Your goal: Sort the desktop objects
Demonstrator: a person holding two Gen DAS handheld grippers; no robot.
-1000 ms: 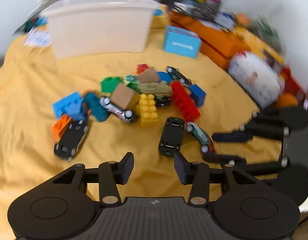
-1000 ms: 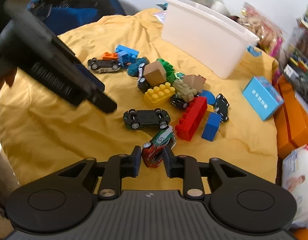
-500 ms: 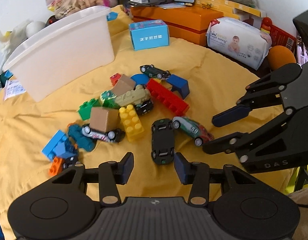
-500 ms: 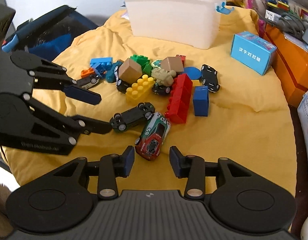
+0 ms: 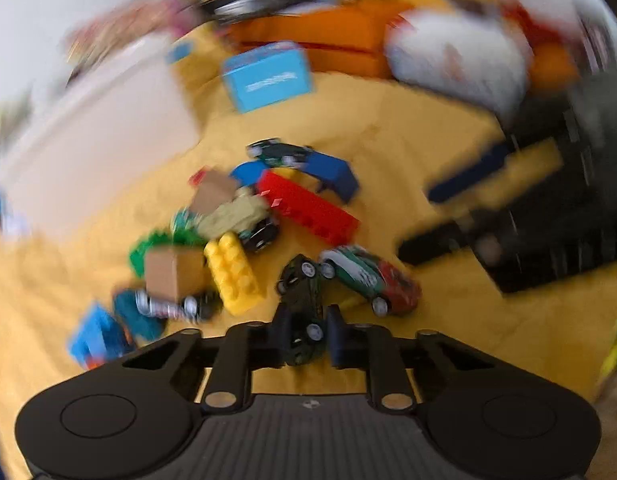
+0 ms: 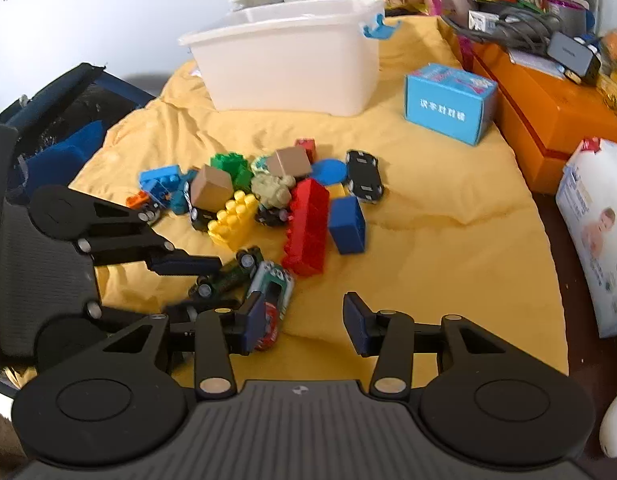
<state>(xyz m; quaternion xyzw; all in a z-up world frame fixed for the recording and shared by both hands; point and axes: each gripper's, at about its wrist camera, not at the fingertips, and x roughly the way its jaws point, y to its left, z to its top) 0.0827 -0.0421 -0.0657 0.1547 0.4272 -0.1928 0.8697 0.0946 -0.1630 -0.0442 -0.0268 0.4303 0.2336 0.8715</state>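
- Left wrist view (blurred): the left tongs (image 5: pixel 306 334) are clamped on the dark green toy car (image 5: pixel 302 300), pads pressing its 2 flanks near the rear, nose pointing away toward the pile. The car lies at the near edge of the toy heap on the yellow cloth (image 5: pixel 408 120), with the red-and-green race car (image 5: pixel 368 280) just beside it on the right and the yellow brick (image 5: pixel 234 276) on the left.
- A small toy car like this is probably light and rigid, with a smooth, slippery shell and wheels that roll. Gripping across the body between the axles, as here, looks sounder than pinching the roof or the wheels.
- The right tongs (image 5: pixel 436 216) show in this view as a dark blur at right, above the cloth.
- Right wrist view: the right tongs (image 6: pixel 304 320) stand moderately wide and are opening, with nothing between the pads. The race car (image 6: pixel 274 292) sits just outside the left pad, partly hidden by it.
- The left tongs (image 6: pixel 188 284) reach in from the left, closed around the dark green car (image 6: pixel 224 276), which looks tipped on its side.
- The white plastic bin (image 6: pixel 288 64) stands beyond the pile and is the likely destination. The red long brick (image 6: pixel 306 228), blue block (image 6: pixel 348 224) and black car (image 6: pixel 364 176) lie in between, and a blue carton (image 6: pixel 448 104) sits to the right.
- The blocks are stiff and light, so any flat pair of faces should do.
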